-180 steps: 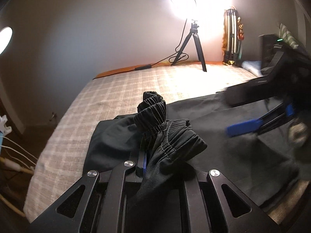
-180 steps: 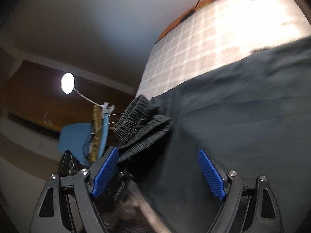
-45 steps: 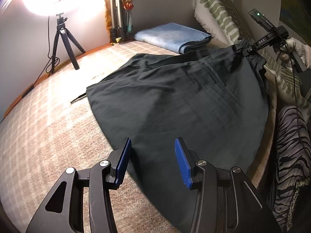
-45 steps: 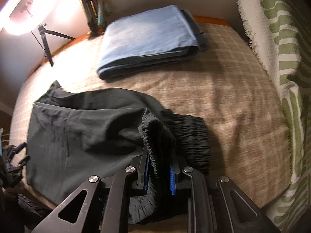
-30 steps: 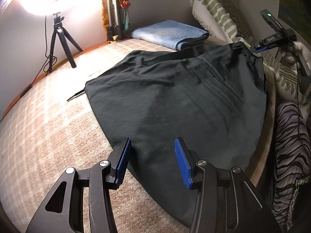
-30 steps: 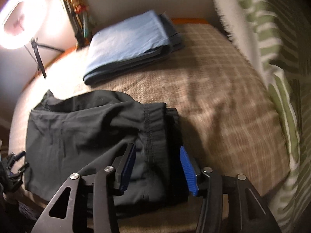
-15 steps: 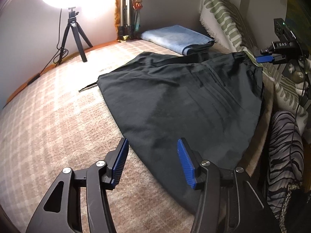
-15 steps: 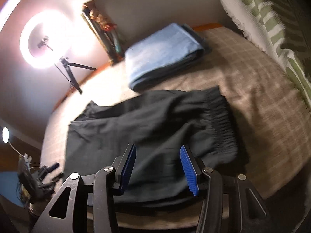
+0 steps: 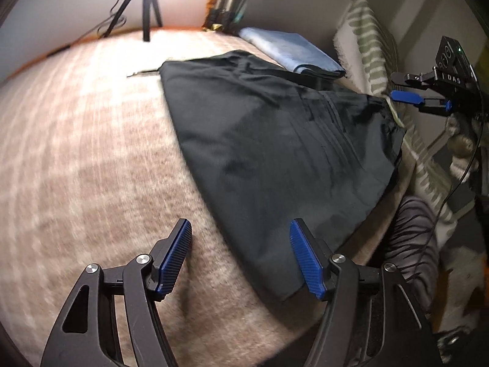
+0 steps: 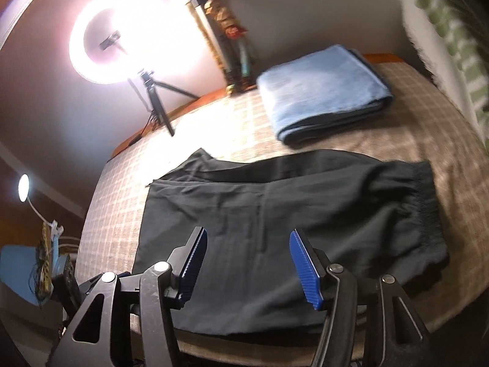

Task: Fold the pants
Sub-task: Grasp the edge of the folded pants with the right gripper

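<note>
Black pants (image 9: 275, 140) lie folded flat on a beige checked bed cover (image 9: 76, 153); they also show in the right wrist view (image 10: 290, 214), with the elastic waistband (image 10: 428, 208) at the right. My left gripper (image 9: 241, 260) is open and empty, above the near corner of the pants. My right gripper (image 10: 247, 266) is open and empty, raised above the near edge of the pants. The right gripper also shows in the left wrist view (image 9: 428, 98), off the far right corner of the pants.
A folded blue towel (image 10: 324, 91) lies beyond the pants. A ring light on a tripod (image 10: 134, 33) stands at the back of the bed. A green striped blanket (image 9: 369, 52) hangs at the right. A zebra-print cloth (image 9: 409, 244) is by the bed's near edge.
My right gripper let go of the waistband about a second ago and has pulled back and up. My left gripper has opened wider and drawn back. The pants lie still.
</note>
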Action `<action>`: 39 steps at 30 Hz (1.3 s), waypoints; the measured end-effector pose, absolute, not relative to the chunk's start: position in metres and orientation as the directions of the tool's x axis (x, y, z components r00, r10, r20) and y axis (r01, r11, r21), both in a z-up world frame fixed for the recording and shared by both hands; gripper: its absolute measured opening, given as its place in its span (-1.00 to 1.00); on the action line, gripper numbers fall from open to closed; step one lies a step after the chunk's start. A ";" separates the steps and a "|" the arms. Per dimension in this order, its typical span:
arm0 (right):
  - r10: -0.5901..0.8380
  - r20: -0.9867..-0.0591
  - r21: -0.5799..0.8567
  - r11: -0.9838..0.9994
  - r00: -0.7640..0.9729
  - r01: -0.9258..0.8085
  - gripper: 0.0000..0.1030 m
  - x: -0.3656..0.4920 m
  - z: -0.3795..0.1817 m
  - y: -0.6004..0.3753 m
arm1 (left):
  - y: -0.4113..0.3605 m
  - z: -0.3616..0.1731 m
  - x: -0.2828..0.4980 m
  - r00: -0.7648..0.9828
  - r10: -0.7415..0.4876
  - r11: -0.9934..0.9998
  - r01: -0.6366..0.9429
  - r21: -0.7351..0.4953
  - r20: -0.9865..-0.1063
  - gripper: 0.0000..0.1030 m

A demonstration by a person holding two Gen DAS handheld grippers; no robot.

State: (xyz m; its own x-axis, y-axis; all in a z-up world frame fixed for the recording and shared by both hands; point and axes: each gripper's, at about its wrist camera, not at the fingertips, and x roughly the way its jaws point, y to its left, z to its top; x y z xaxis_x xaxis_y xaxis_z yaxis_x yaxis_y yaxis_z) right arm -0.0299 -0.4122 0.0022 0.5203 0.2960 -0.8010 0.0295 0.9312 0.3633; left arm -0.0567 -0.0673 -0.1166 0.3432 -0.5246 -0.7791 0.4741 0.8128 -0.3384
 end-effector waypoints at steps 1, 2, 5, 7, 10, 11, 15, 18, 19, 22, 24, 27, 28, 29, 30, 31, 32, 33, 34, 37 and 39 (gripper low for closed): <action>0.297 -0.802 0.357 0.934 0.518 0.018 0.18 -0.026 0.001 -0.406 | -0.067 -0.116 -0.057 0.341 -0.531 0.811 0.468 -0.350 -0.776 0.29; 0.298 -0.804 0.350 0.937 0.515 0.005 0.19 -0.022 0.001 -0.398 | -0.065 -0.115 -0.058 0.337 -0.541 0.808 0.463 -0.364 -0.771 0.29; 0.293 -0.810 0.315 0.948 0.507 -0.044 0.21 -0.010 -0.001 -0.373 | -0.061 -0.114 -0.056 0.319 -0.584 0.791 0.430 -0.435 -0.747 0.29; 0.297 -0.817 0.297 0.951 0.494 -0.081 0.24 -0.002 -0.004 -0.356 | -0.061 -0.116 -0.053 0.303 -0.599 0.784 0.411 -0.465 -0.742 0.30; 0.314 -0.831 0.280 0.949 0.459 -0.143 0.23 0.010 -0.010 -0.327 | -0.065 -0.118 -0.053 0.307 -0.594 0.789 0.404 -0.463 -0.744 0.30; 0.322 -0.835 0.275 0.947 0.446 -0.167 0.23 0.014 -0.013 -0.316 | -0.065 -0.118 -0.053 0.309 -0.594 0.789 0.403 -0.463 -0.743 0.30; 0.354 -0.844 0.281 0.932 0.403 -0.231 0.24 0.032 -0.020 -0.282 | -0.064 -0.119 -0.054 0.322 -0.599 0.790 0.385 -0.476 -0.733 0.30; 0.389 -0.854 0.309 0.914 0.347 -0.264 0.24 0.050 -0.030 -0.253 | -0.062 -0.120 -0.054 0.334 -0.605 0.790 0.368 -0.491 -0.723 0.30; 0.395 -0.857 0.316 0.910 0.331 -0.267 0.25 0.056 -0.034 -0.244 | -0.062 -0.121 -0.054 0.337 -0.606 0.790 0.365 -0.493 -0.721 0.28; 0.408 -0.872 0.339 0.902 0.269 -0.268 0.25 0.074 -0.049 -0.216 | -0.062 -0.121 -0.055 0.344 -0.613 0.786 0.360 -0.503 -0.711 0.25; 0.398 -0.885 0.331 0.902 0.240 -0.276 0.24 0.082 -0.056 -0.196 | -0.062 -0.122 -0.054 0.341 -0.626 0.777 0.357 -0.519 -0.702 0.14; 0.358 -0.909 0.289 0.911 0.215 -0.296 0.24 0.096 -0.066 -0.167 | -0.062 -0.123 -0.054 0.330 -0.644 0.762 0.363 -0.537 -0.690 -0.09; 0.343 -0.917 0.276 0.914 0.204 -0.297 0.24 0.101 -0.070 -0.159 | -0.062 -0.123 -0.054 0.330 -0.646 0.760 0.367 -0.537 -0.688 -0.11; 0.323 -0.927 0.260 0.919 0.191 -0.295 0.25 0.106 -0.074 -0.151 | -0.063 -0.123 -0.054 0.331 -0.647 0.759 0.371 -0.535 -0.687 -0.12; 0.305 -0.935 0.246 0.924 0.180 -0.292 0.24 0.109 -0.078 -0.145 | -0.063 -0.123 -0.055 0.334 -0.649 0.756 0.375 -0.536 -0.683 -0.14; 0.275 -0.947 0.221 0.932 0.165 -0.286 0.24 0.114 -0.083 -0.138 | -0.063 -0.122 -0.055 0.335 -0.652 0.754 0.379 -0.537 -0.680 -0.15; 0.256 -0.954 0.205 0.936 0.153 -0.284 0.24 0.117 -0.086 -0.135 | -0.064 -0.121 -0.055 0.337 -0.656 0.751 0.383 -0.538 -0.675 -0.15; 0.238 -0.961 0.190 0.940 0.142 -0.284 0.24 0.119 -0.088 -0.131 | -0.065 -0.120 -0.054 0.340 -0.659 0.748 0.390 -0.537 -0.671 -0.16; 0.212 -0.968 0.167 0.943 0.131 -0.289 0.24 0.122 -0.091 -0.125 | -0.066 -0.118 -0.054 0.343 -0.657 0.749 0.397 -0.531 -0.671 -0.16; 0.140 -0.983 0.096 0.945 0.121 -0.313 0.24 0.125 -0.097 -0.111 | -0.071 -0.116 -0.053 0.349 -0.654 0.750 0.417 -0.513 -0.671 -0.16; 0.085 -0.990 0.044 0.941 0.109 -0.337 0.24 0.125 -0.104 -0.100 | -0.074 -0.114 -0.054 0.352 -0.653 0.749 0.430 -0.503 -0.671 -0.16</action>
